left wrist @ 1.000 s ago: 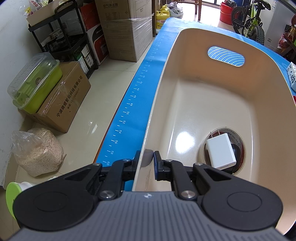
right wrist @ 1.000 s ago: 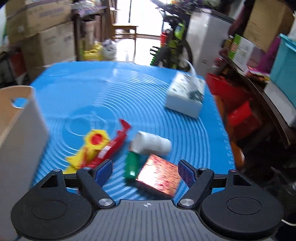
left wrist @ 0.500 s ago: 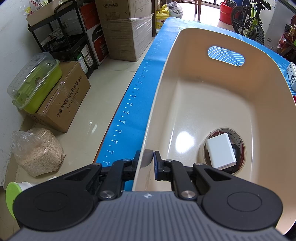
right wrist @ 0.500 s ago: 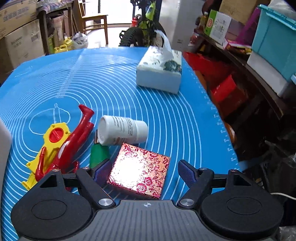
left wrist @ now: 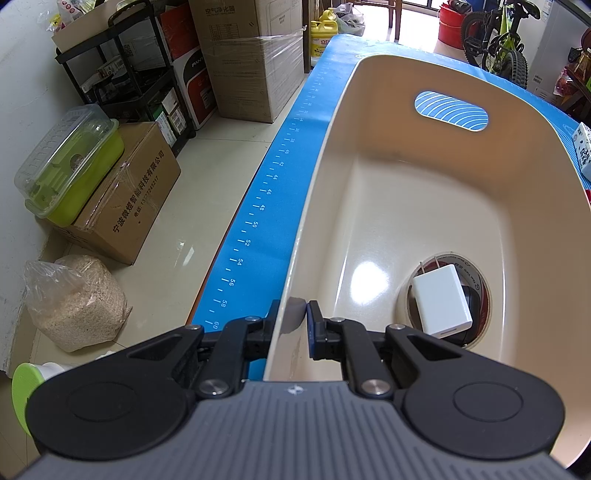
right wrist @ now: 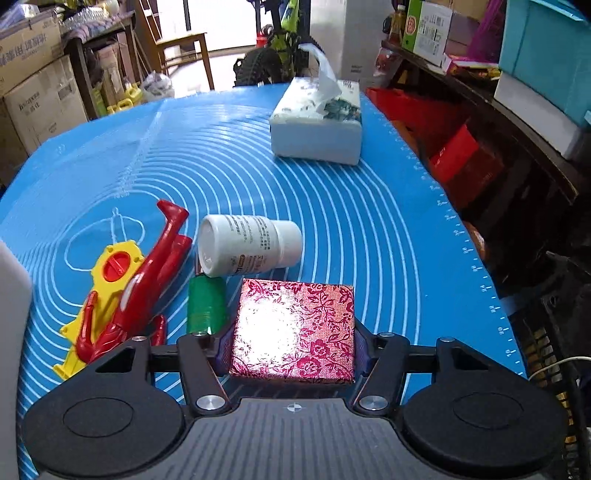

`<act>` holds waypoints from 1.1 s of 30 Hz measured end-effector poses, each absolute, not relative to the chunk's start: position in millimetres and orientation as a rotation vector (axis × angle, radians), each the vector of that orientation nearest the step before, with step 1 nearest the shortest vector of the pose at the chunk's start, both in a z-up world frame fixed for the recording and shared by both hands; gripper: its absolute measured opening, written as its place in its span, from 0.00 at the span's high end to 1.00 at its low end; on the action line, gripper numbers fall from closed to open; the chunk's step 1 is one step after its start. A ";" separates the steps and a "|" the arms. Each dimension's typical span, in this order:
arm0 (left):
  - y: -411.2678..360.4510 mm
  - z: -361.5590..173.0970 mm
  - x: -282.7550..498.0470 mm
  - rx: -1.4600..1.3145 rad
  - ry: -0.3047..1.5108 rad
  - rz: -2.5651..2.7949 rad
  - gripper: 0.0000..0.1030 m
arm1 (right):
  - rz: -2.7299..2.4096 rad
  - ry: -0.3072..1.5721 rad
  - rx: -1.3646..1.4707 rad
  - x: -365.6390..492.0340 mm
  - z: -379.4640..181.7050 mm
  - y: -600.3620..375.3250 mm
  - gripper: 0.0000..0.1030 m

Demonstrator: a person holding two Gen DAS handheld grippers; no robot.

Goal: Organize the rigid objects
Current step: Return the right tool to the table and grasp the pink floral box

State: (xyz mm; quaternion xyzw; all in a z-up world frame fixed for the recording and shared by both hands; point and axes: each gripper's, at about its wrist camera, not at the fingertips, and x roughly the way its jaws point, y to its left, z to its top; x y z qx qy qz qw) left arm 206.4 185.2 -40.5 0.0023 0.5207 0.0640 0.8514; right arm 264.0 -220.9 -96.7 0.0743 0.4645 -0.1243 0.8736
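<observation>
Left wrist: left claw clamps bin rim | right claw closing on floral box

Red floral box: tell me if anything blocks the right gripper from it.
Nothing does. The right gripper has just been closing, and its fingers already flank the red floral box, apparently pressing both sides. The green cylinder lies just outside the left finger.

Both fisheye views are bright and sharp, bending strongly at the edges. Daylight enters from the far doorway; glare whitens the floral box and basin floor.
</observation>
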 end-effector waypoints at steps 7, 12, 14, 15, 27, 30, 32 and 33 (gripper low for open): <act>185.2 -40.5 206.5 0.005 1.097 0.135 0.85 | -0.217 0.904 0.172 243.0 -64.1 -218.9 0.39; 185.3 -40.4 206.5 0.005 1.097 0.135 0.85 | -0.153 0.831 0.184 234.1 -27.8 -206.2 0.39; 185.2 -40.6 206.4 0.006 1.097 0.135 0.85 | -0.111 0.797 0.181 232.3 -12.0 -195.2 0.39; 185.3 -40.4 206.5 0.006 1.097 0.135 0.85 | -0.092 0.782 0.175 232.1 -5.4 -189.3 0.39; 185.2 -40.3 206.7 0.006 1.097 0.135 0.85 | 0.196 0.656 0.110 235.6 52.0 -91.9 0.39; 184.9 -40.5 206.7 0.005 1.097 0.135 0.85 | 0.249 0.661 0.097 238.3 53.7 -69.7 0.39; 185.2 -40.2 206.7 0.006 1.097 0.135 0.85 | 0.277 0.672 0.092 240.1 51.4 -56.8 0.39; 185.2 -40.2 206.8 0.006 1.098 0.135 0.85 | 0.290 0.678 0.089 241.2 49.8 -51.0 0.39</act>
